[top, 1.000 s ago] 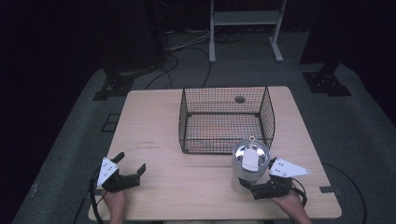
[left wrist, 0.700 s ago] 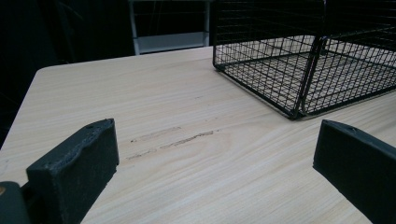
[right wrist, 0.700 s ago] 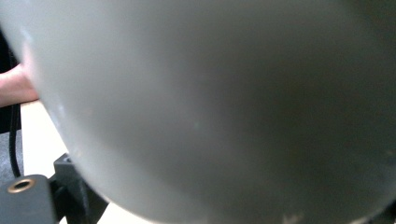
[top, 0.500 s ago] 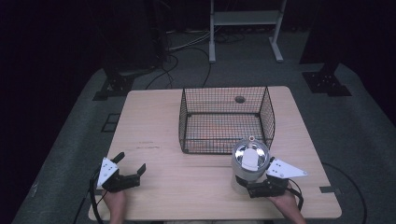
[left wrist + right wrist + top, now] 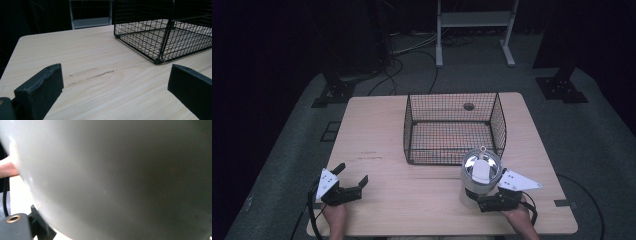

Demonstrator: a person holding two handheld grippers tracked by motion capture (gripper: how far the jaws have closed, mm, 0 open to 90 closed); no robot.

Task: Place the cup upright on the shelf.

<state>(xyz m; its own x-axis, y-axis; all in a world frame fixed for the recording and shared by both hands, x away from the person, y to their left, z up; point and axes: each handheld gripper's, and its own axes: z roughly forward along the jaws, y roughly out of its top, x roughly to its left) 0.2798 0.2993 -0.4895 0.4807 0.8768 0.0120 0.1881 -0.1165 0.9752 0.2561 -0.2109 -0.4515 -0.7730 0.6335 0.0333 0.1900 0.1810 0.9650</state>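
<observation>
Where the dark carpeted floor [image 5: 287, 150] gives way at the middle of the high view, a pale wood-grain desk [image 5: 382, 120] with rounded corners carries everything; its near edge is cut off by the bottom of the picture. At its far middle stands a black wire basket [image 5: 412, 125], rectangular and open-topped, its mesh floor showing the wood beneath; a small dark round spot on the desk shows through its far wall, too small to make out. In the left gripper view, the basket's [image 5: 160, 45] near corner rises at the right, and faint scuff lines [image 5: 92, 75] mark the grain in front.

Just near of the basket's right corner stands a metal can [image 5: 477, 180], cylindrical, pale grey outside and shiny within, upright on the desk, with something whitish lying inside that is hard to tell. The right gripper [image 5: 484, 201] is at its near side, a hand [image 5: 519, 220] behind it; the fingers are hidden by the can, and in the right gripper view its smooth grey wall [image 5: 112, 182] blurs so close that I cannot tell whether they clamp it.

The left gripper [image 5: 353, 176] sits at the near left of the desk, its blocky black fingers [image 5: 40, 92] spread wide apart with nothing between them.
</observation>
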